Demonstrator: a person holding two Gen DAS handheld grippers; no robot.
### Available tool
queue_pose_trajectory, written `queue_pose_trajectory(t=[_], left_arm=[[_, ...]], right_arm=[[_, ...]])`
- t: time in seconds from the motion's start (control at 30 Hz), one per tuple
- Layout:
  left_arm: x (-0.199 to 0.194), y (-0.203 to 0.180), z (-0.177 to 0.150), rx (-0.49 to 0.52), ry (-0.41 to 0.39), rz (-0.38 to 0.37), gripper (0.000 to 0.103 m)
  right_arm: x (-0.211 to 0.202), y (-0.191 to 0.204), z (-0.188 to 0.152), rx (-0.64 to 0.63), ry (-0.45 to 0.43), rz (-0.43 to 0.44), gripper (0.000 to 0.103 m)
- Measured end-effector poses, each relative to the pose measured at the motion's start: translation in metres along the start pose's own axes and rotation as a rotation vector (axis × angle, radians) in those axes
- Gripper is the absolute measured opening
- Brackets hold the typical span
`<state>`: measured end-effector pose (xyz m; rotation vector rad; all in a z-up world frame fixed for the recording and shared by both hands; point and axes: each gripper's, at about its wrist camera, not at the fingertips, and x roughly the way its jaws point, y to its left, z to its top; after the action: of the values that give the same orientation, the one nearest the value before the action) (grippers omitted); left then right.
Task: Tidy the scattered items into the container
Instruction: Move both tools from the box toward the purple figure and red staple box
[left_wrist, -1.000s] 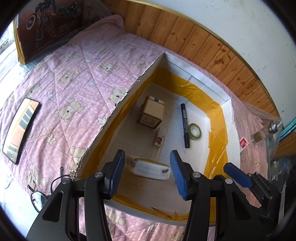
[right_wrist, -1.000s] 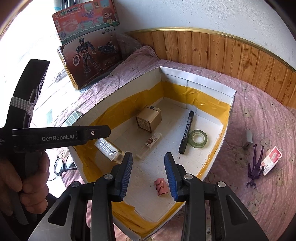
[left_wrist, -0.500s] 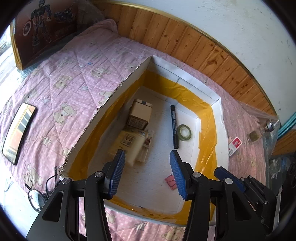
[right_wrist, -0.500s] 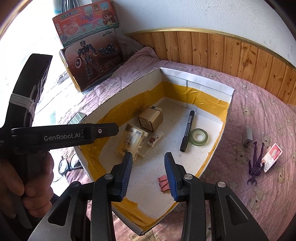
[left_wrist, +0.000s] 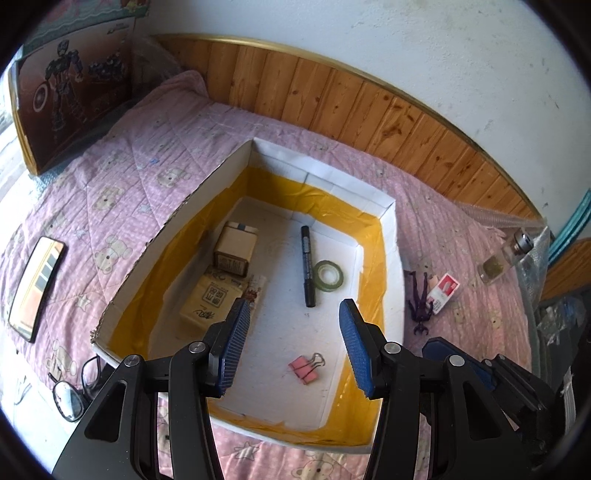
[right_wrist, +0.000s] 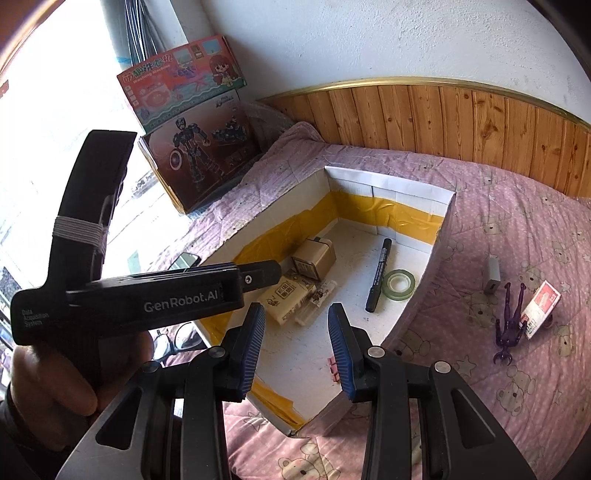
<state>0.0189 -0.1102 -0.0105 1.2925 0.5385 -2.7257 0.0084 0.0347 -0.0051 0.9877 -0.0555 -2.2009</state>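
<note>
White cardboard container with yellow-taped walls (left_wrist: 391, 236) sits on pink bear-print quilt (left_wrist: 122, 192), below and ahead of both grippers. Left gripper (left_wrist: 291, 345) fingers spread, empty; pink binder clip (left_wrist: 306, 365) on the floor between them. Right gripper (right_wrist: 295, 345) fingers apart, empty. Purple plastic figure (right_wrist: 509, 325) lies right of the right fingers, outside.
</note>
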Motion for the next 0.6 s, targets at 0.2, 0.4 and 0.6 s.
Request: queue_pose_trajectory(t=[0.2, 0.4, 0.6], left_arm=[[-0.016, -0.035, -0.002, 0.064, -0.07, -0.098, 0.053], [-0.02, -0.073, -0.008, 0.127, -0.09, -0.169, 0.053], [-0.003, -0.116, -0.019, 0.202, -0.03, -0.233, 0.053]], right_arm=[[-0.032, -0.023, 0.002, 0.053, -0.059, -0.004, 0.039], [-0.059, -0.059, 0.002, 0.143, -0.103, -0.04, 0.04], [-0.084, -0.109, -0.005, 0.265, -0.133, -0.084, 0.045]])
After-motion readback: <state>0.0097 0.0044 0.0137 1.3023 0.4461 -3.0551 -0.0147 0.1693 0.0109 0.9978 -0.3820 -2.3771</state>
